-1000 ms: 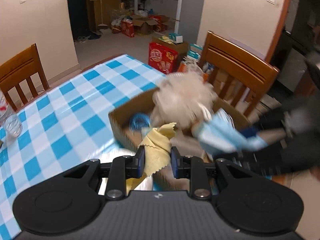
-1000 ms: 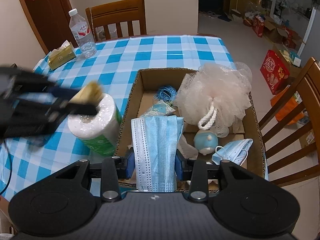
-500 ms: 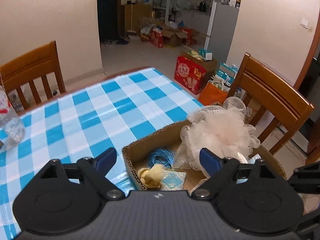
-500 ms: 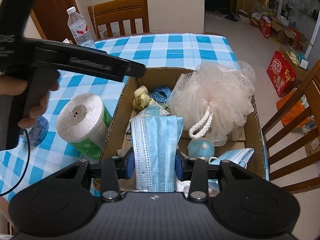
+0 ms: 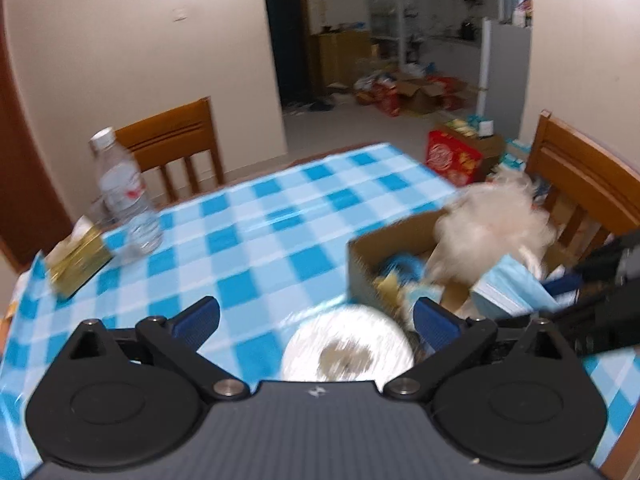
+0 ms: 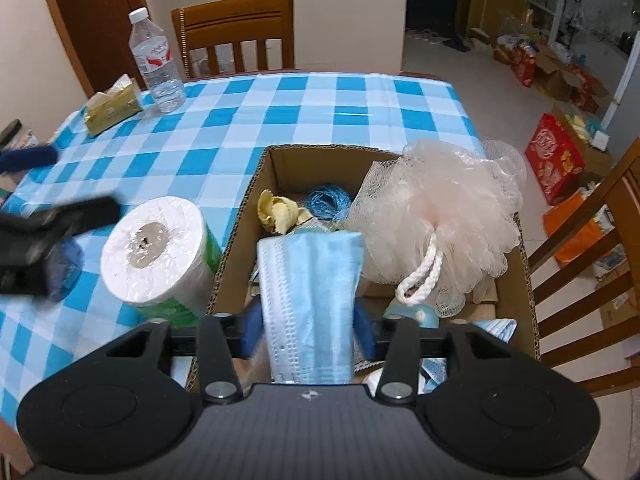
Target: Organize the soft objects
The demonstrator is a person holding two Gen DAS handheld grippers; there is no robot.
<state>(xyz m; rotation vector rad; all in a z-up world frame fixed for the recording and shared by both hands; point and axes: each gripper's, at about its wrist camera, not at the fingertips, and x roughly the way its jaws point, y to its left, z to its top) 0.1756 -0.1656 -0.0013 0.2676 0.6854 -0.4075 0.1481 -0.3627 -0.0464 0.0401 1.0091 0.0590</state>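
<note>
The right gripper (image 6: 308, 330) is clenched on a stack of pale blue pleated face masks (image 6: 310, 304), which stands up between its blue pads above the near end of an open brown cardboard box (image 6: 516, 280). Just ahead of the masks, inside the box, lie a crumpled yellow cloth (image 6: 278, 210) and, right of it, a coil of blue string (image 6: 326, 200). Further right a fluffy pale pink mesh bath sponge (image 6: 436, 220) with a white rope loop fills the box's far right part and rises over its rim. Under the sponge a small light blue round object shows only in part. Another blue mask (image 6: 496, 328) lies just right of the tongs' right finger.

The left gripper (image 5: 316, 320) is released, its blue-padded fingers (image 5: 198, 316) spread wide with nothing between them. It hovers over the blue-and-white checked tablecloth (image 5: 256, 240), with a white toilet paper roll in green wrapping (image 5: 348, 348) standing directly between and just below the fingers. The roll stands outside the box, close beside its left wall. This view is blurred.

Far ahead and left of both tongs stand a clear plastic water bottle (image 6: 156, 68) and a gold tissue pack (image 6: 112, 106), near each other, with a wooden chair (image 6: 236, 32) behind them.
</note>
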